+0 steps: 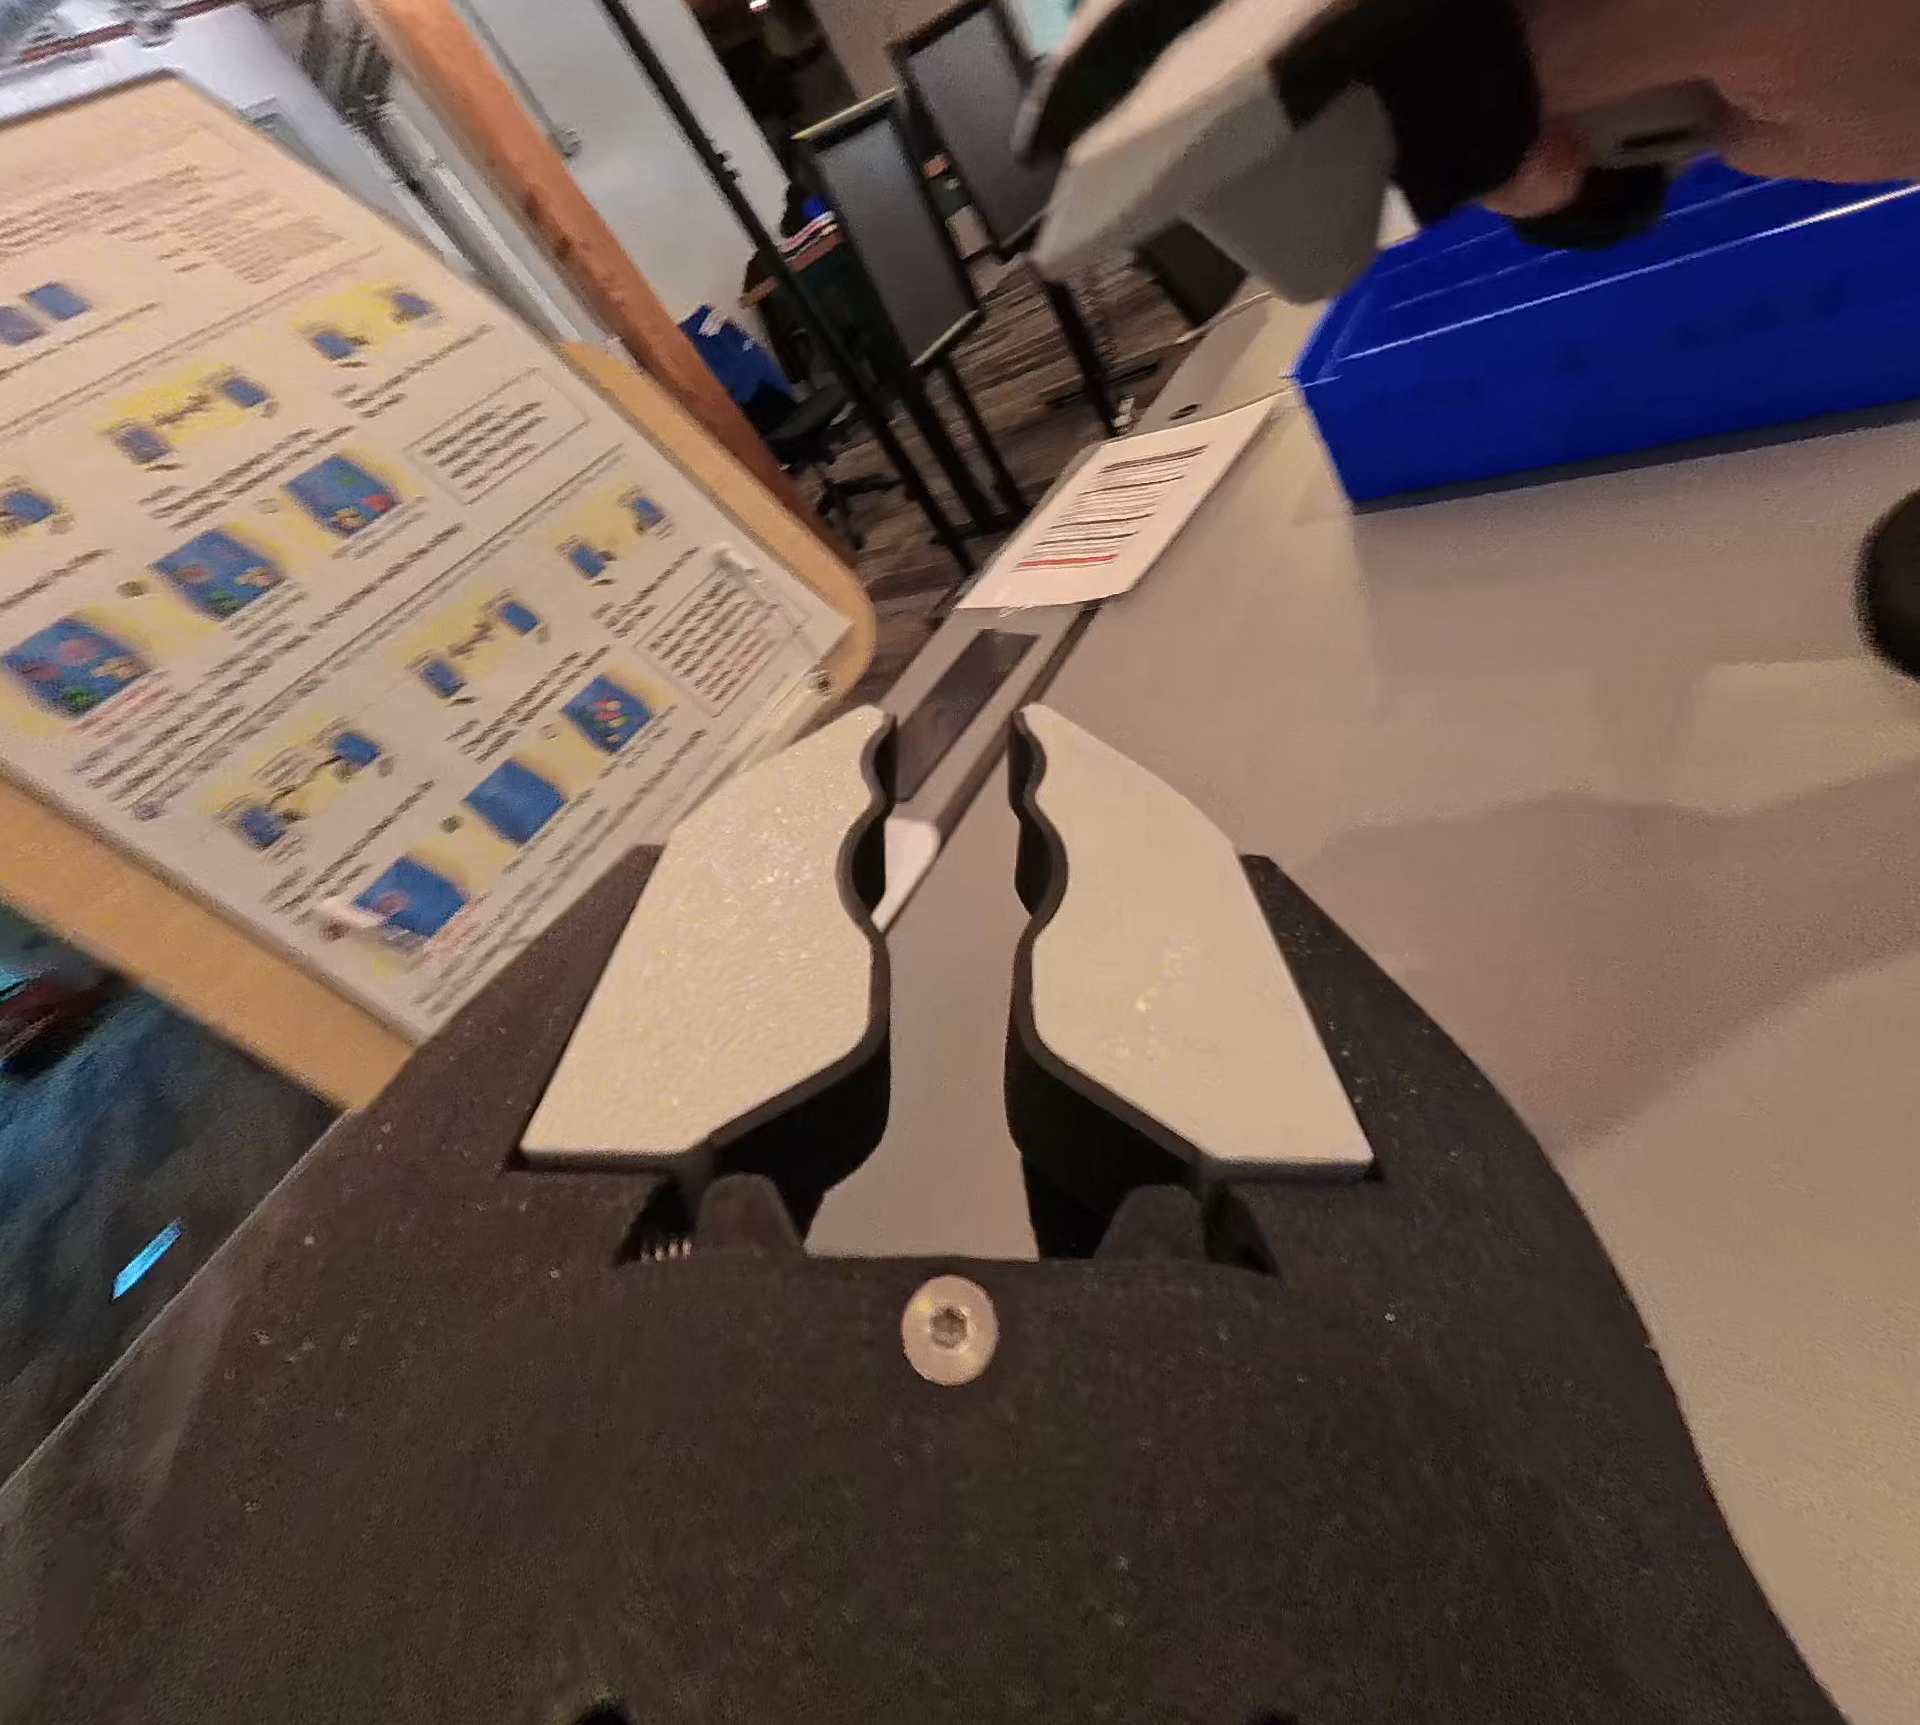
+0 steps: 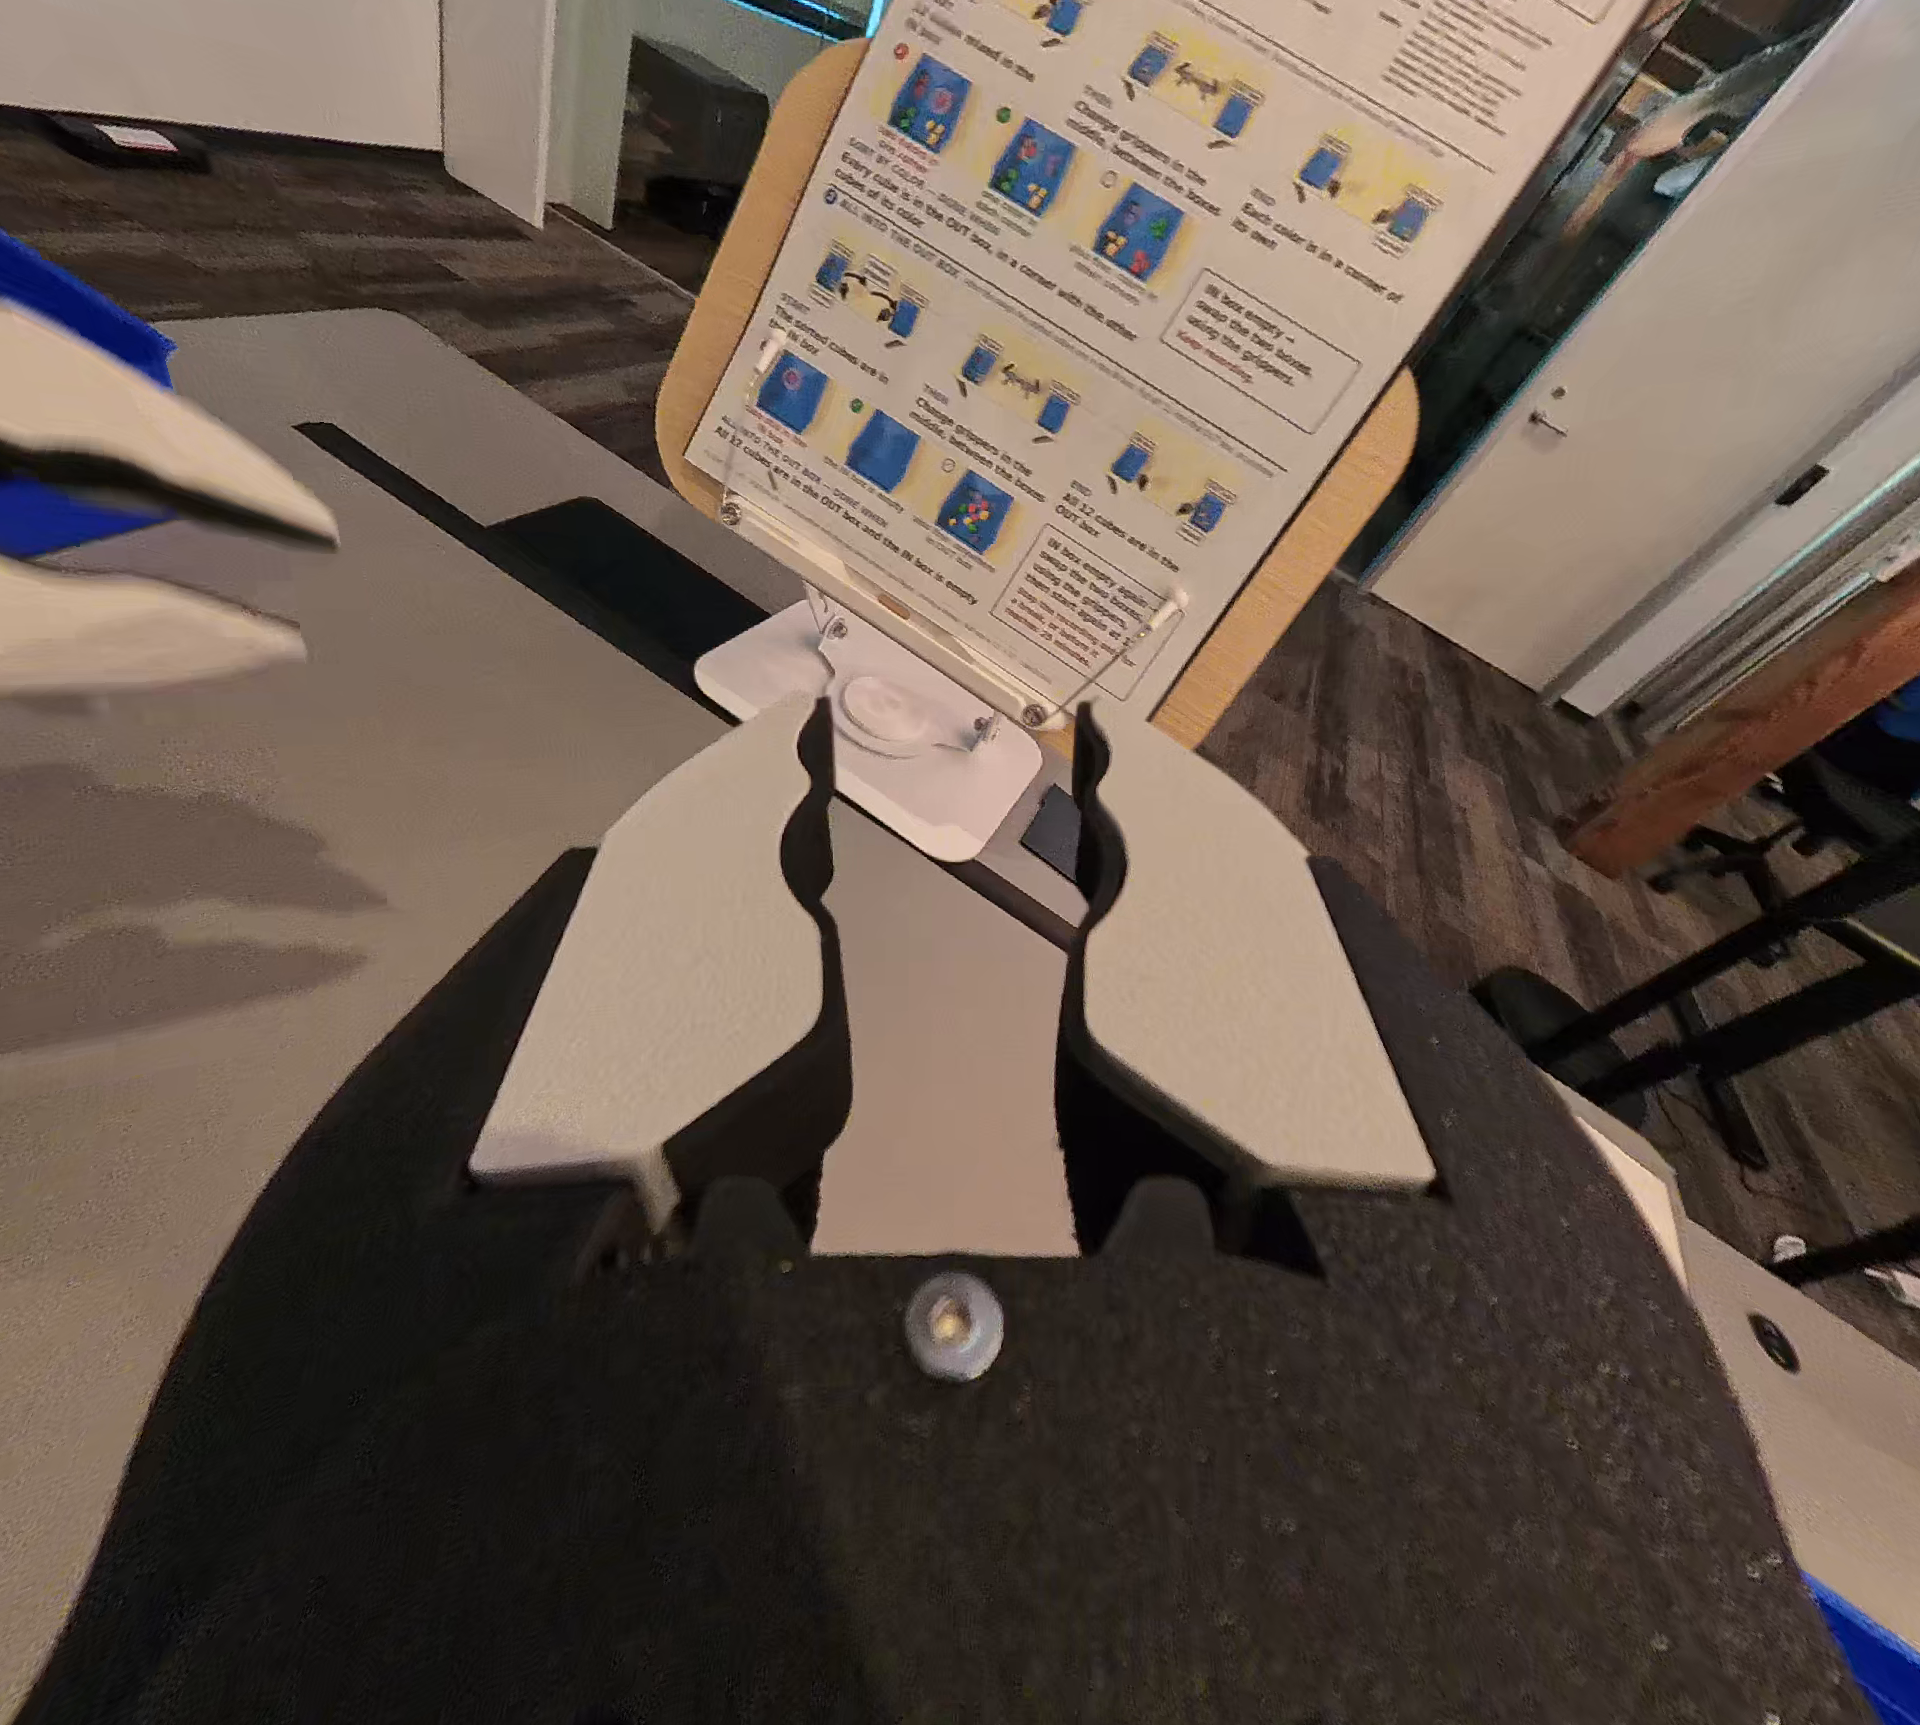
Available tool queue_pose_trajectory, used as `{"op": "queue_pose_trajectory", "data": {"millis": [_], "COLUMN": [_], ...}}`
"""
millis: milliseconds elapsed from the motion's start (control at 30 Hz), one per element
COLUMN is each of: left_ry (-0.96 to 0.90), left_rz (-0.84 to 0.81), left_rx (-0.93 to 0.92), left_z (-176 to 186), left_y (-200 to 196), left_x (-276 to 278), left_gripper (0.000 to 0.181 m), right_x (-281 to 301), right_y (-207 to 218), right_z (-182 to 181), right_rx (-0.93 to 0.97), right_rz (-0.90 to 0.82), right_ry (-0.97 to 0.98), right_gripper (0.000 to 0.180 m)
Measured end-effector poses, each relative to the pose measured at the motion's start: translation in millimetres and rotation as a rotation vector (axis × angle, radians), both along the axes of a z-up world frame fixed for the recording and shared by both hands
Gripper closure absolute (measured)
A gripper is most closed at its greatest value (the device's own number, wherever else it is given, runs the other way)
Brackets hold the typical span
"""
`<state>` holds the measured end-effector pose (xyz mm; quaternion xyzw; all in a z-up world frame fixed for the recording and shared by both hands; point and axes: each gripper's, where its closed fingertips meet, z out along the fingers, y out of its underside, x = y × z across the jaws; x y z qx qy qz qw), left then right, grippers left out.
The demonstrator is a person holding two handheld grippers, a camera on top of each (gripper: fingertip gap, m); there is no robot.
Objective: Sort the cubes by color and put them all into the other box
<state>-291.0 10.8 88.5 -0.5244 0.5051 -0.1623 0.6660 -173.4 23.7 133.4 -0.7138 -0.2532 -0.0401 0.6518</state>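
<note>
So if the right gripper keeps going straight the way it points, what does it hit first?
Probably the white stand base under the instruction board, right ahead of the right gripper; depth is unclear. Its jaws are open and empty.

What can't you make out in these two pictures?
- Cubes: none visible in either view.
- Blue box, left wrist view: inside hidden by its wall and the right hand-held gripper.
- Second blue box, right wrist view: cut off by the corner.
- Instruction board: small print blurred.

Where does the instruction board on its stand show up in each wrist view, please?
Left wrist view: instruction board fills the left side, tilted, beside the grey table.
Right wrist view: it stands upper centre, straight ahead beyond the open jaws.
Shared landmark: the dark slot in the table's far edge.
</note>
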Motion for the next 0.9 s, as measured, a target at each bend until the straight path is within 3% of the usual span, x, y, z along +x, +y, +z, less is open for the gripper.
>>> {"op": "queue_pose_trajectory", "data": {"millis": [167, 267, 433, 600, 700, 800, 900], "left_ry": [-0.017, 0.047, 0.283, 0.585, 0.552, 0.355, 0.187], "left_rz": [0.323, 0.479, 0.616, 0.63, 0.782, 1.09, 1.048], "left_rx": [0.016, -0.055, -0.267, -0.405, -0.575, -0.824, -1.17], "left_z": [44, 43, -4, -81, -117, -146, -172], "left_y": [15, 18, 12, 12, 40, 66, 63], "left_x": [-87, -159, -272, -342, -370, -401, -386], "left_gripper": [0.161, 0.162, 0.162, 0.161, 0.164, 0.179, 0.172], "right_x": [-11, -17, -18, -17, -14, -7, 3], "right_y": [7, 10, 15, 21, 26, 29, 31], "right_z": [-25, -37, -45, -53, -61, -63, -64], "right_rx": [-0.019, -0.061, -0.119, -0.175, -0.23, -0.241, -0.24], "right_rz": [0.009, 0.043, 0.083, 0.109, 0.11, 0.081, 0.041], "right_ry": [-0.035, -0.04, -0.037, -0.022, -0.007, -0.008, -0.019], "right_gripper": [0.13, 0.129, 0.129, 0.129, 0.128, 0.127, 0.126]}}
